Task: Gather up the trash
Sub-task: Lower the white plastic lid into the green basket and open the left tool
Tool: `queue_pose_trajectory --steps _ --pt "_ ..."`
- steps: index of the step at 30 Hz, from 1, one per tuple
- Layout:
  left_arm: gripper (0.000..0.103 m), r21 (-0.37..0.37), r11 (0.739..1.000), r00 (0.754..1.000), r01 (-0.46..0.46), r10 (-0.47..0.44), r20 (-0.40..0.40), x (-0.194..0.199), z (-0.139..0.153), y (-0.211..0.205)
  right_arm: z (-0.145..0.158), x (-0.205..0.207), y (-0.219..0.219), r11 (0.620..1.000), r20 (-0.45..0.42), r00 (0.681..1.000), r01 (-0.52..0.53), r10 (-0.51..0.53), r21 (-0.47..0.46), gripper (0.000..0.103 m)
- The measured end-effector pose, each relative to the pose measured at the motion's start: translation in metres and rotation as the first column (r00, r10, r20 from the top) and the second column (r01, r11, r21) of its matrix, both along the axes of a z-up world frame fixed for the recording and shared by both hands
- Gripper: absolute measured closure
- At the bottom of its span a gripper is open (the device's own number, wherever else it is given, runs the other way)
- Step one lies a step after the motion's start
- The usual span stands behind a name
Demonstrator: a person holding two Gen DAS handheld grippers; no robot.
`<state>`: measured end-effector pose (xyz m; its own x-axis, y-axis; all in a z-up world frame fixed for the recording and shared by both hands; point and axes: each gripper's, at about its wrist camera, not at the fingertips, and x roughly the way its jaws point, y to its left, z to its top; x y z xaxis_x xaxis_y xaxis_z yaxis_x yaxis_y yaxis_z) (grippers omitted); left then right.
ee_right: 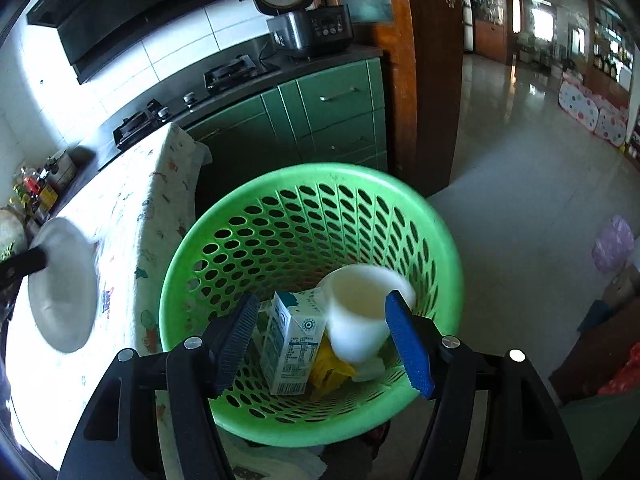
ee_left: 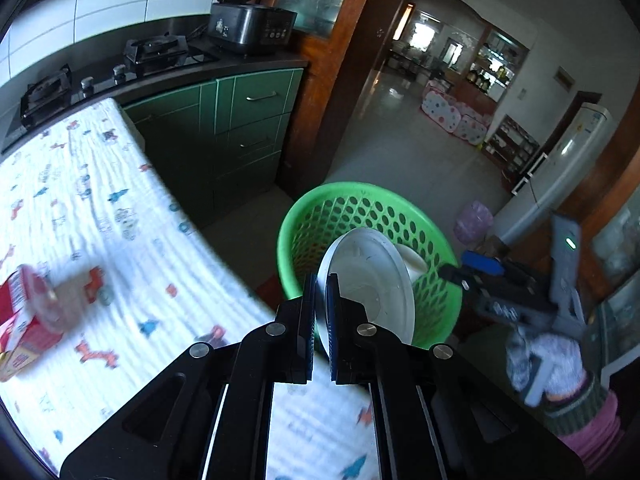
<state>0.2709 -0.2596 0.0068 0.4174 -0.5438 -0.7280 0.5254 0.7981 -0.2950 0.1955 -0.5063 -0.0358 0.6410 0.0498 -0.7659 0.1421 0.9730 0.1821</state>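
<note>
My left gripper is shut on the rim of a white disposable plate, held near the table's edge in front of the green perforated basket. The plate also shows in the right wrist view. My right gripper is open above the green basket. A white paper cup, blurred, is between my fingers inside the basket. A milk carton and yellow wrapper lie in the basket. The right gripper also shows in the left wrist view.
The table has a white printed cloth. A red box and a blurred container lie at its left. Green cabinets, a stove and a rice cooker stand behind. A tiled floor opens to the right.
</note>
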Motion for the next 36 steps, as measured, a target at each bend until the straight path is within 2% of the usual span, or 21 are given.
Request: queue_pose_trajectory --steps 3,8,12,20,27,36 --pt "0.099 0.003 1.0 1.0 -0.007 0.007 -0.001 0.013 -0.006 -0.018 0.007 -0.011 0.001 1.0 0.039 0.999 -0.007 0.007 -0.012 0.032" --pt "0.099 0.016 1.0 1.0 -0.012 0.012 -0.012 0.029 -0.02 -0.044 0.014 -0.026 -0.004 1.0 0.081 0.997 -0.009 0.007 0.024 0.028" --pt "0.099 0.041 0.999 0.999 -0.022 0.023 -0.024 0.042 -0.034 -0.062 0.014 -0.033 -0.01 0.998 0.087 0.996 -0.01 0.004 0.062 0.027" --pt "0.096 0.004 0.999 0.998 -0.035 0.035 -0.055 0.058 -0.051 -0.081 0.01 -0.033 -0.012 0.998 0.081 0.997 -0.012 0.007 0.067 0.027" --pt "0.093 -0.047 0.998 0.998 -0.032 0.029 -0.053 0.054 -0.052 -0.074 0.006 -0.037 -0.011 0.997 0.077 0.997 -0.015 0.009 0.078 0.026" --pt "0.091 -0.019 0.999 0.999 -0.043 0.043 -0.003 0.027 -0.03 -0.032 0.019 -0.041 0.01 0.997 0.103 0.994 -0.035 0.028 0.068 0.025"
